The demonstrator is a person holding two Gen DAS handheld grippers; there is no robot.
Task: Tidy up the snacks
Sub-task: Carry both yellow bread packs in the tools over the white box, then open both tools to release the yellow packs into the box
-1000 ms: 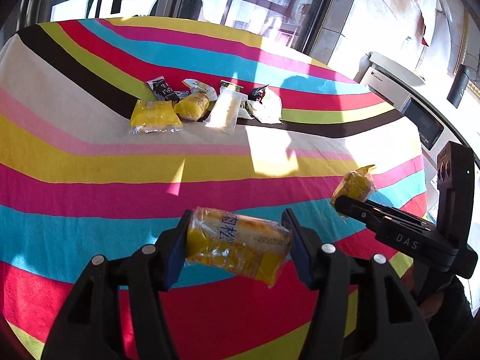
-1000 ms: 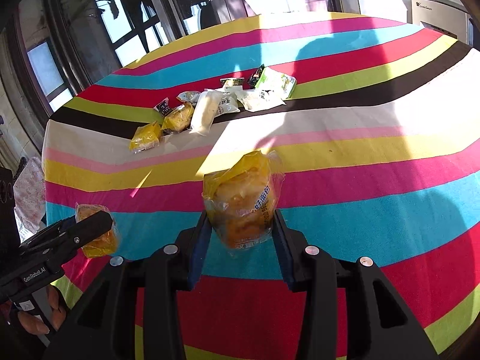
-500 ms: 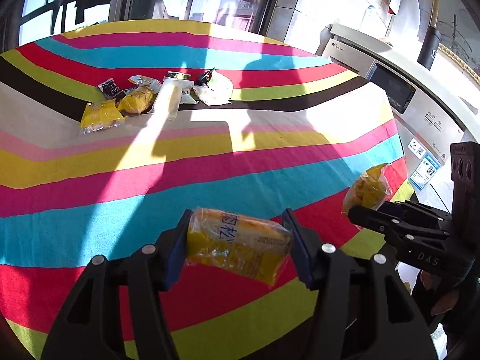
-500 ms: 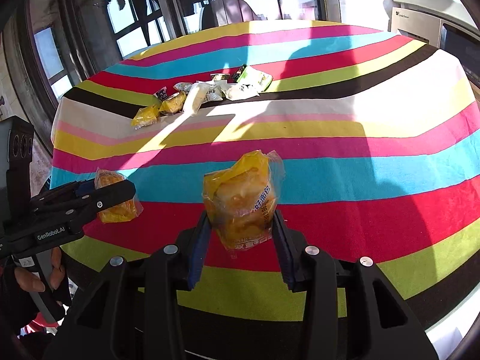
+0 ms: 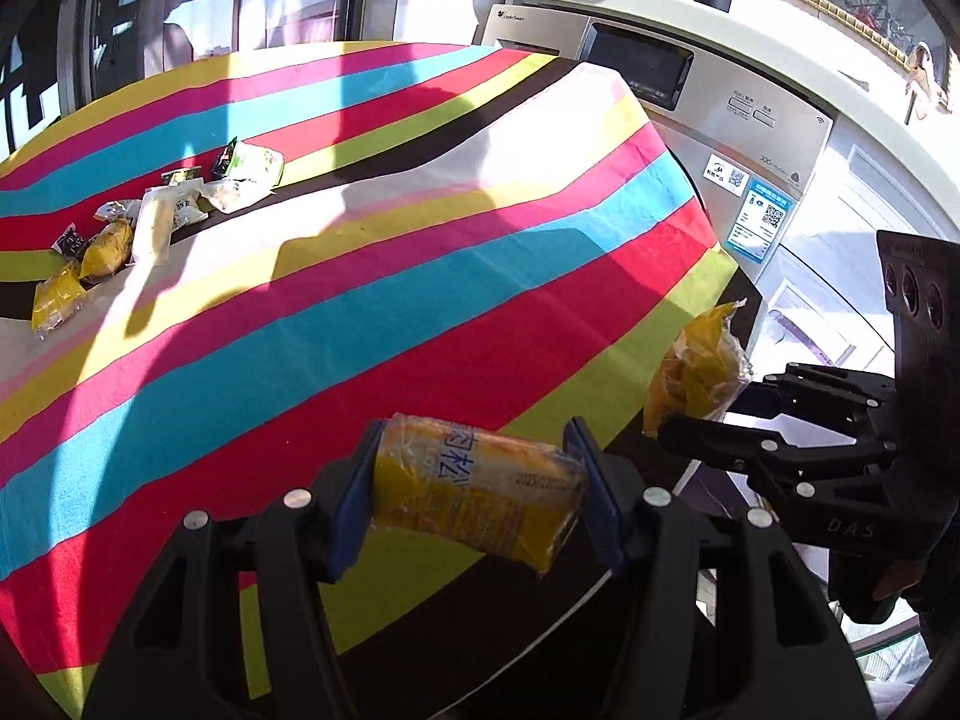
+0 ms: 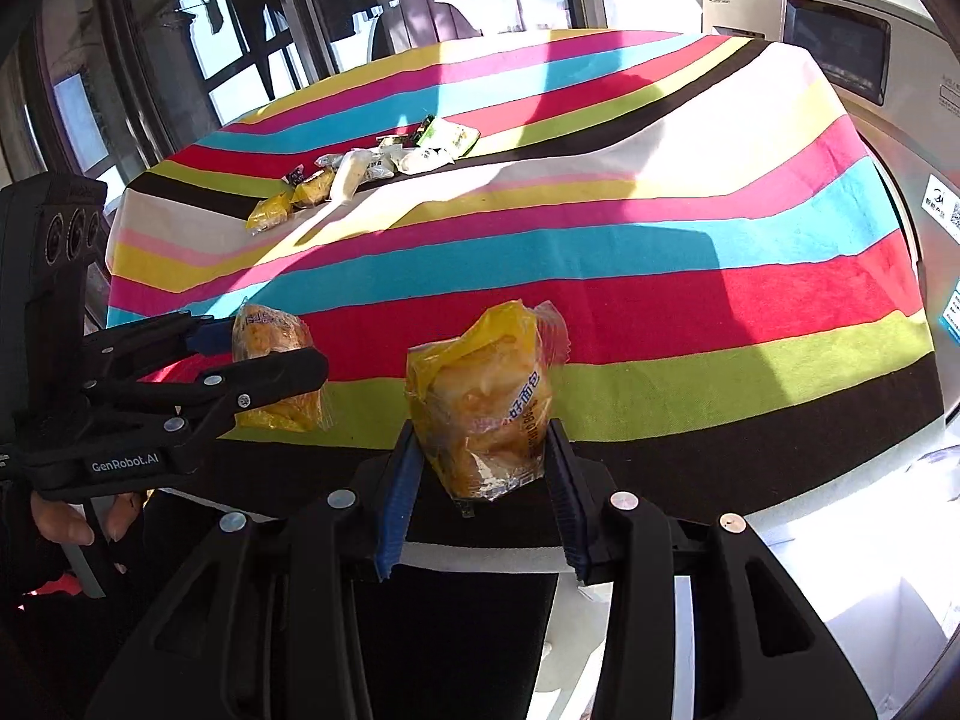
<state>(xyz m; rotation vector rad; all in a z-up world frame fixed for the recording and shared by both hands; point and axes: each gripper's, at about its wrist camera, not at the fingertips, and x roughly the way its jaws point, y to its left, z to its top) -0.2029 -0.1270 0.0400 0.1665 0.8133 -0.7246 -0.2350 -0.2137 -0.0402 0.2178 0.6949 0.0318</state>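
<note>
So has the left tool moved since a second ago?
Yes. The left tool, shut on its yellow snack pack, has pulled back from the snack pile to the striped table's near edge.

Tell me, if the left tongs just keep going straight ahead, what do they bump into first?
Probably the striped tablecloth. The left tongs, holding a yellow snack pack, point across the table's near edge, with nothing else showing in between. Depth is hard to judge here.
</note>
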